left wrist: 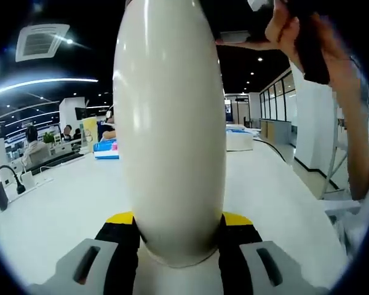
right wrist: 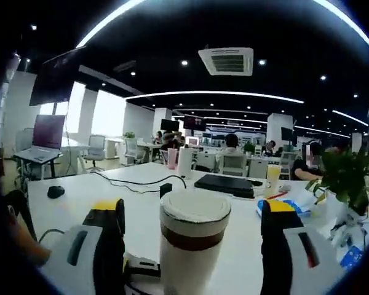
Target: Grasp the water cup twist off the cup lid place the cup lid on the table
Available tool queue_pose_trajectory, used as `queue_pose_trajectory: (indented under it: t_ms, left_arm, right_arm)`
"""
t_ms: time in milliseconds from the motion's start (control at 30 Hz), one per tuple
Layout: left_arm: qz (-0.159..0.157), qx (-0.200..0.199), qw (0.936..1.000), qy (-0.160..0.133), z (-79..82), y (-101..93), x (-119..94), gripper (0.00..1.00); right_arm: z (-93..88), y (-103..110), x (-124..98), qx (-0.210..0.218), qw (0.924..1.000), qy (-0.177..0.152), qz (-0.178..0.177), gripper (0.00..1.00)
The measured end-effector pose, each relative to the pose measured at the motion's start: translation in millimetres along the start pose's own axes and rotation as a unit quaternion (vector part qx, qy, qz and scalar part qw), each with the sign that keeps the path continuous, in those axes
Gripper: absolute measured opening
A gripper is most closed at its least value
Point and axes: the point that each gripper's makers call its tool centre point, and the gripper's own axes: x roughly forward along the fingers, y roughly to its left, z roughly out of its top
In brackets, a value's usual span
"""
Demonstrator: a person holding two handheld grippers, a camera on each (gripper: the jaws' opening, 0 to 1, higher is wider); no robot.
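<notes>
Your left gripper [left wrist: 178, 236] is clamping its jaws on the base of the cream water cup [left wrist: 170, 129], holding it upright above the white table [left wrist: 49, 215]. Your right gripper [right wrist: 194, 236] is holding its jaws spread wide, the cup lid [right wrist: 194, 212] sitting untouched between them. Your hand [left wrist: 298, 31] is showing at the left gripper view's top right.

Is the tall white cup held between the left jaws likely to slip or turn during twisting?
Probably yes: the water cup looks smooth, glossy and rounded, so the left gripper may let it rotate. It seems rigid, not crushable.
</notes>
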Motion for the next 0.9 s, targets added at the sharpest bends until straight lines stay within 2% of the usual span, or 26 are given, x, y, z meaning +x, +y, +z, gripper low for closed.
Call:
queue_pose_trajectory:
  t_ms: [200,400,700,767,900]
  left_arm:
    - [0.0,0.0,1.0,0.0,-0.5,-0.5,0,0.51]
    - [0.0,0.0,1.0,0.0,-0.8,-0.5,-1,0.51]
    - [0.0,0.002,1.0,0.001,-0.8,-0.6,-1,0.51]
    - [0.0,0.002,1.0,0.001,-0.8,-0.6,-1,0.51]
    - [0.0,0.002,1.0,0.001,-0.8,-0.6,-1,0.51]
  right_arm:
    - [3.5,-8,2,0.003,0.9995,-0.013,-0.03,0.93]
    - [3.4,-3,5,0.007,0.9994,-0.019,-0.027,0.89]
    - [0.0,2,7,0.013,0.9995,-0.015,-0.023,0.9]
    - [0.2,3,7,0.017,0.9995,-0.016,-0.022,0.86]
    - [5.4,-1,5,0.025,0.9988,-0.029,-0.029,0.73]
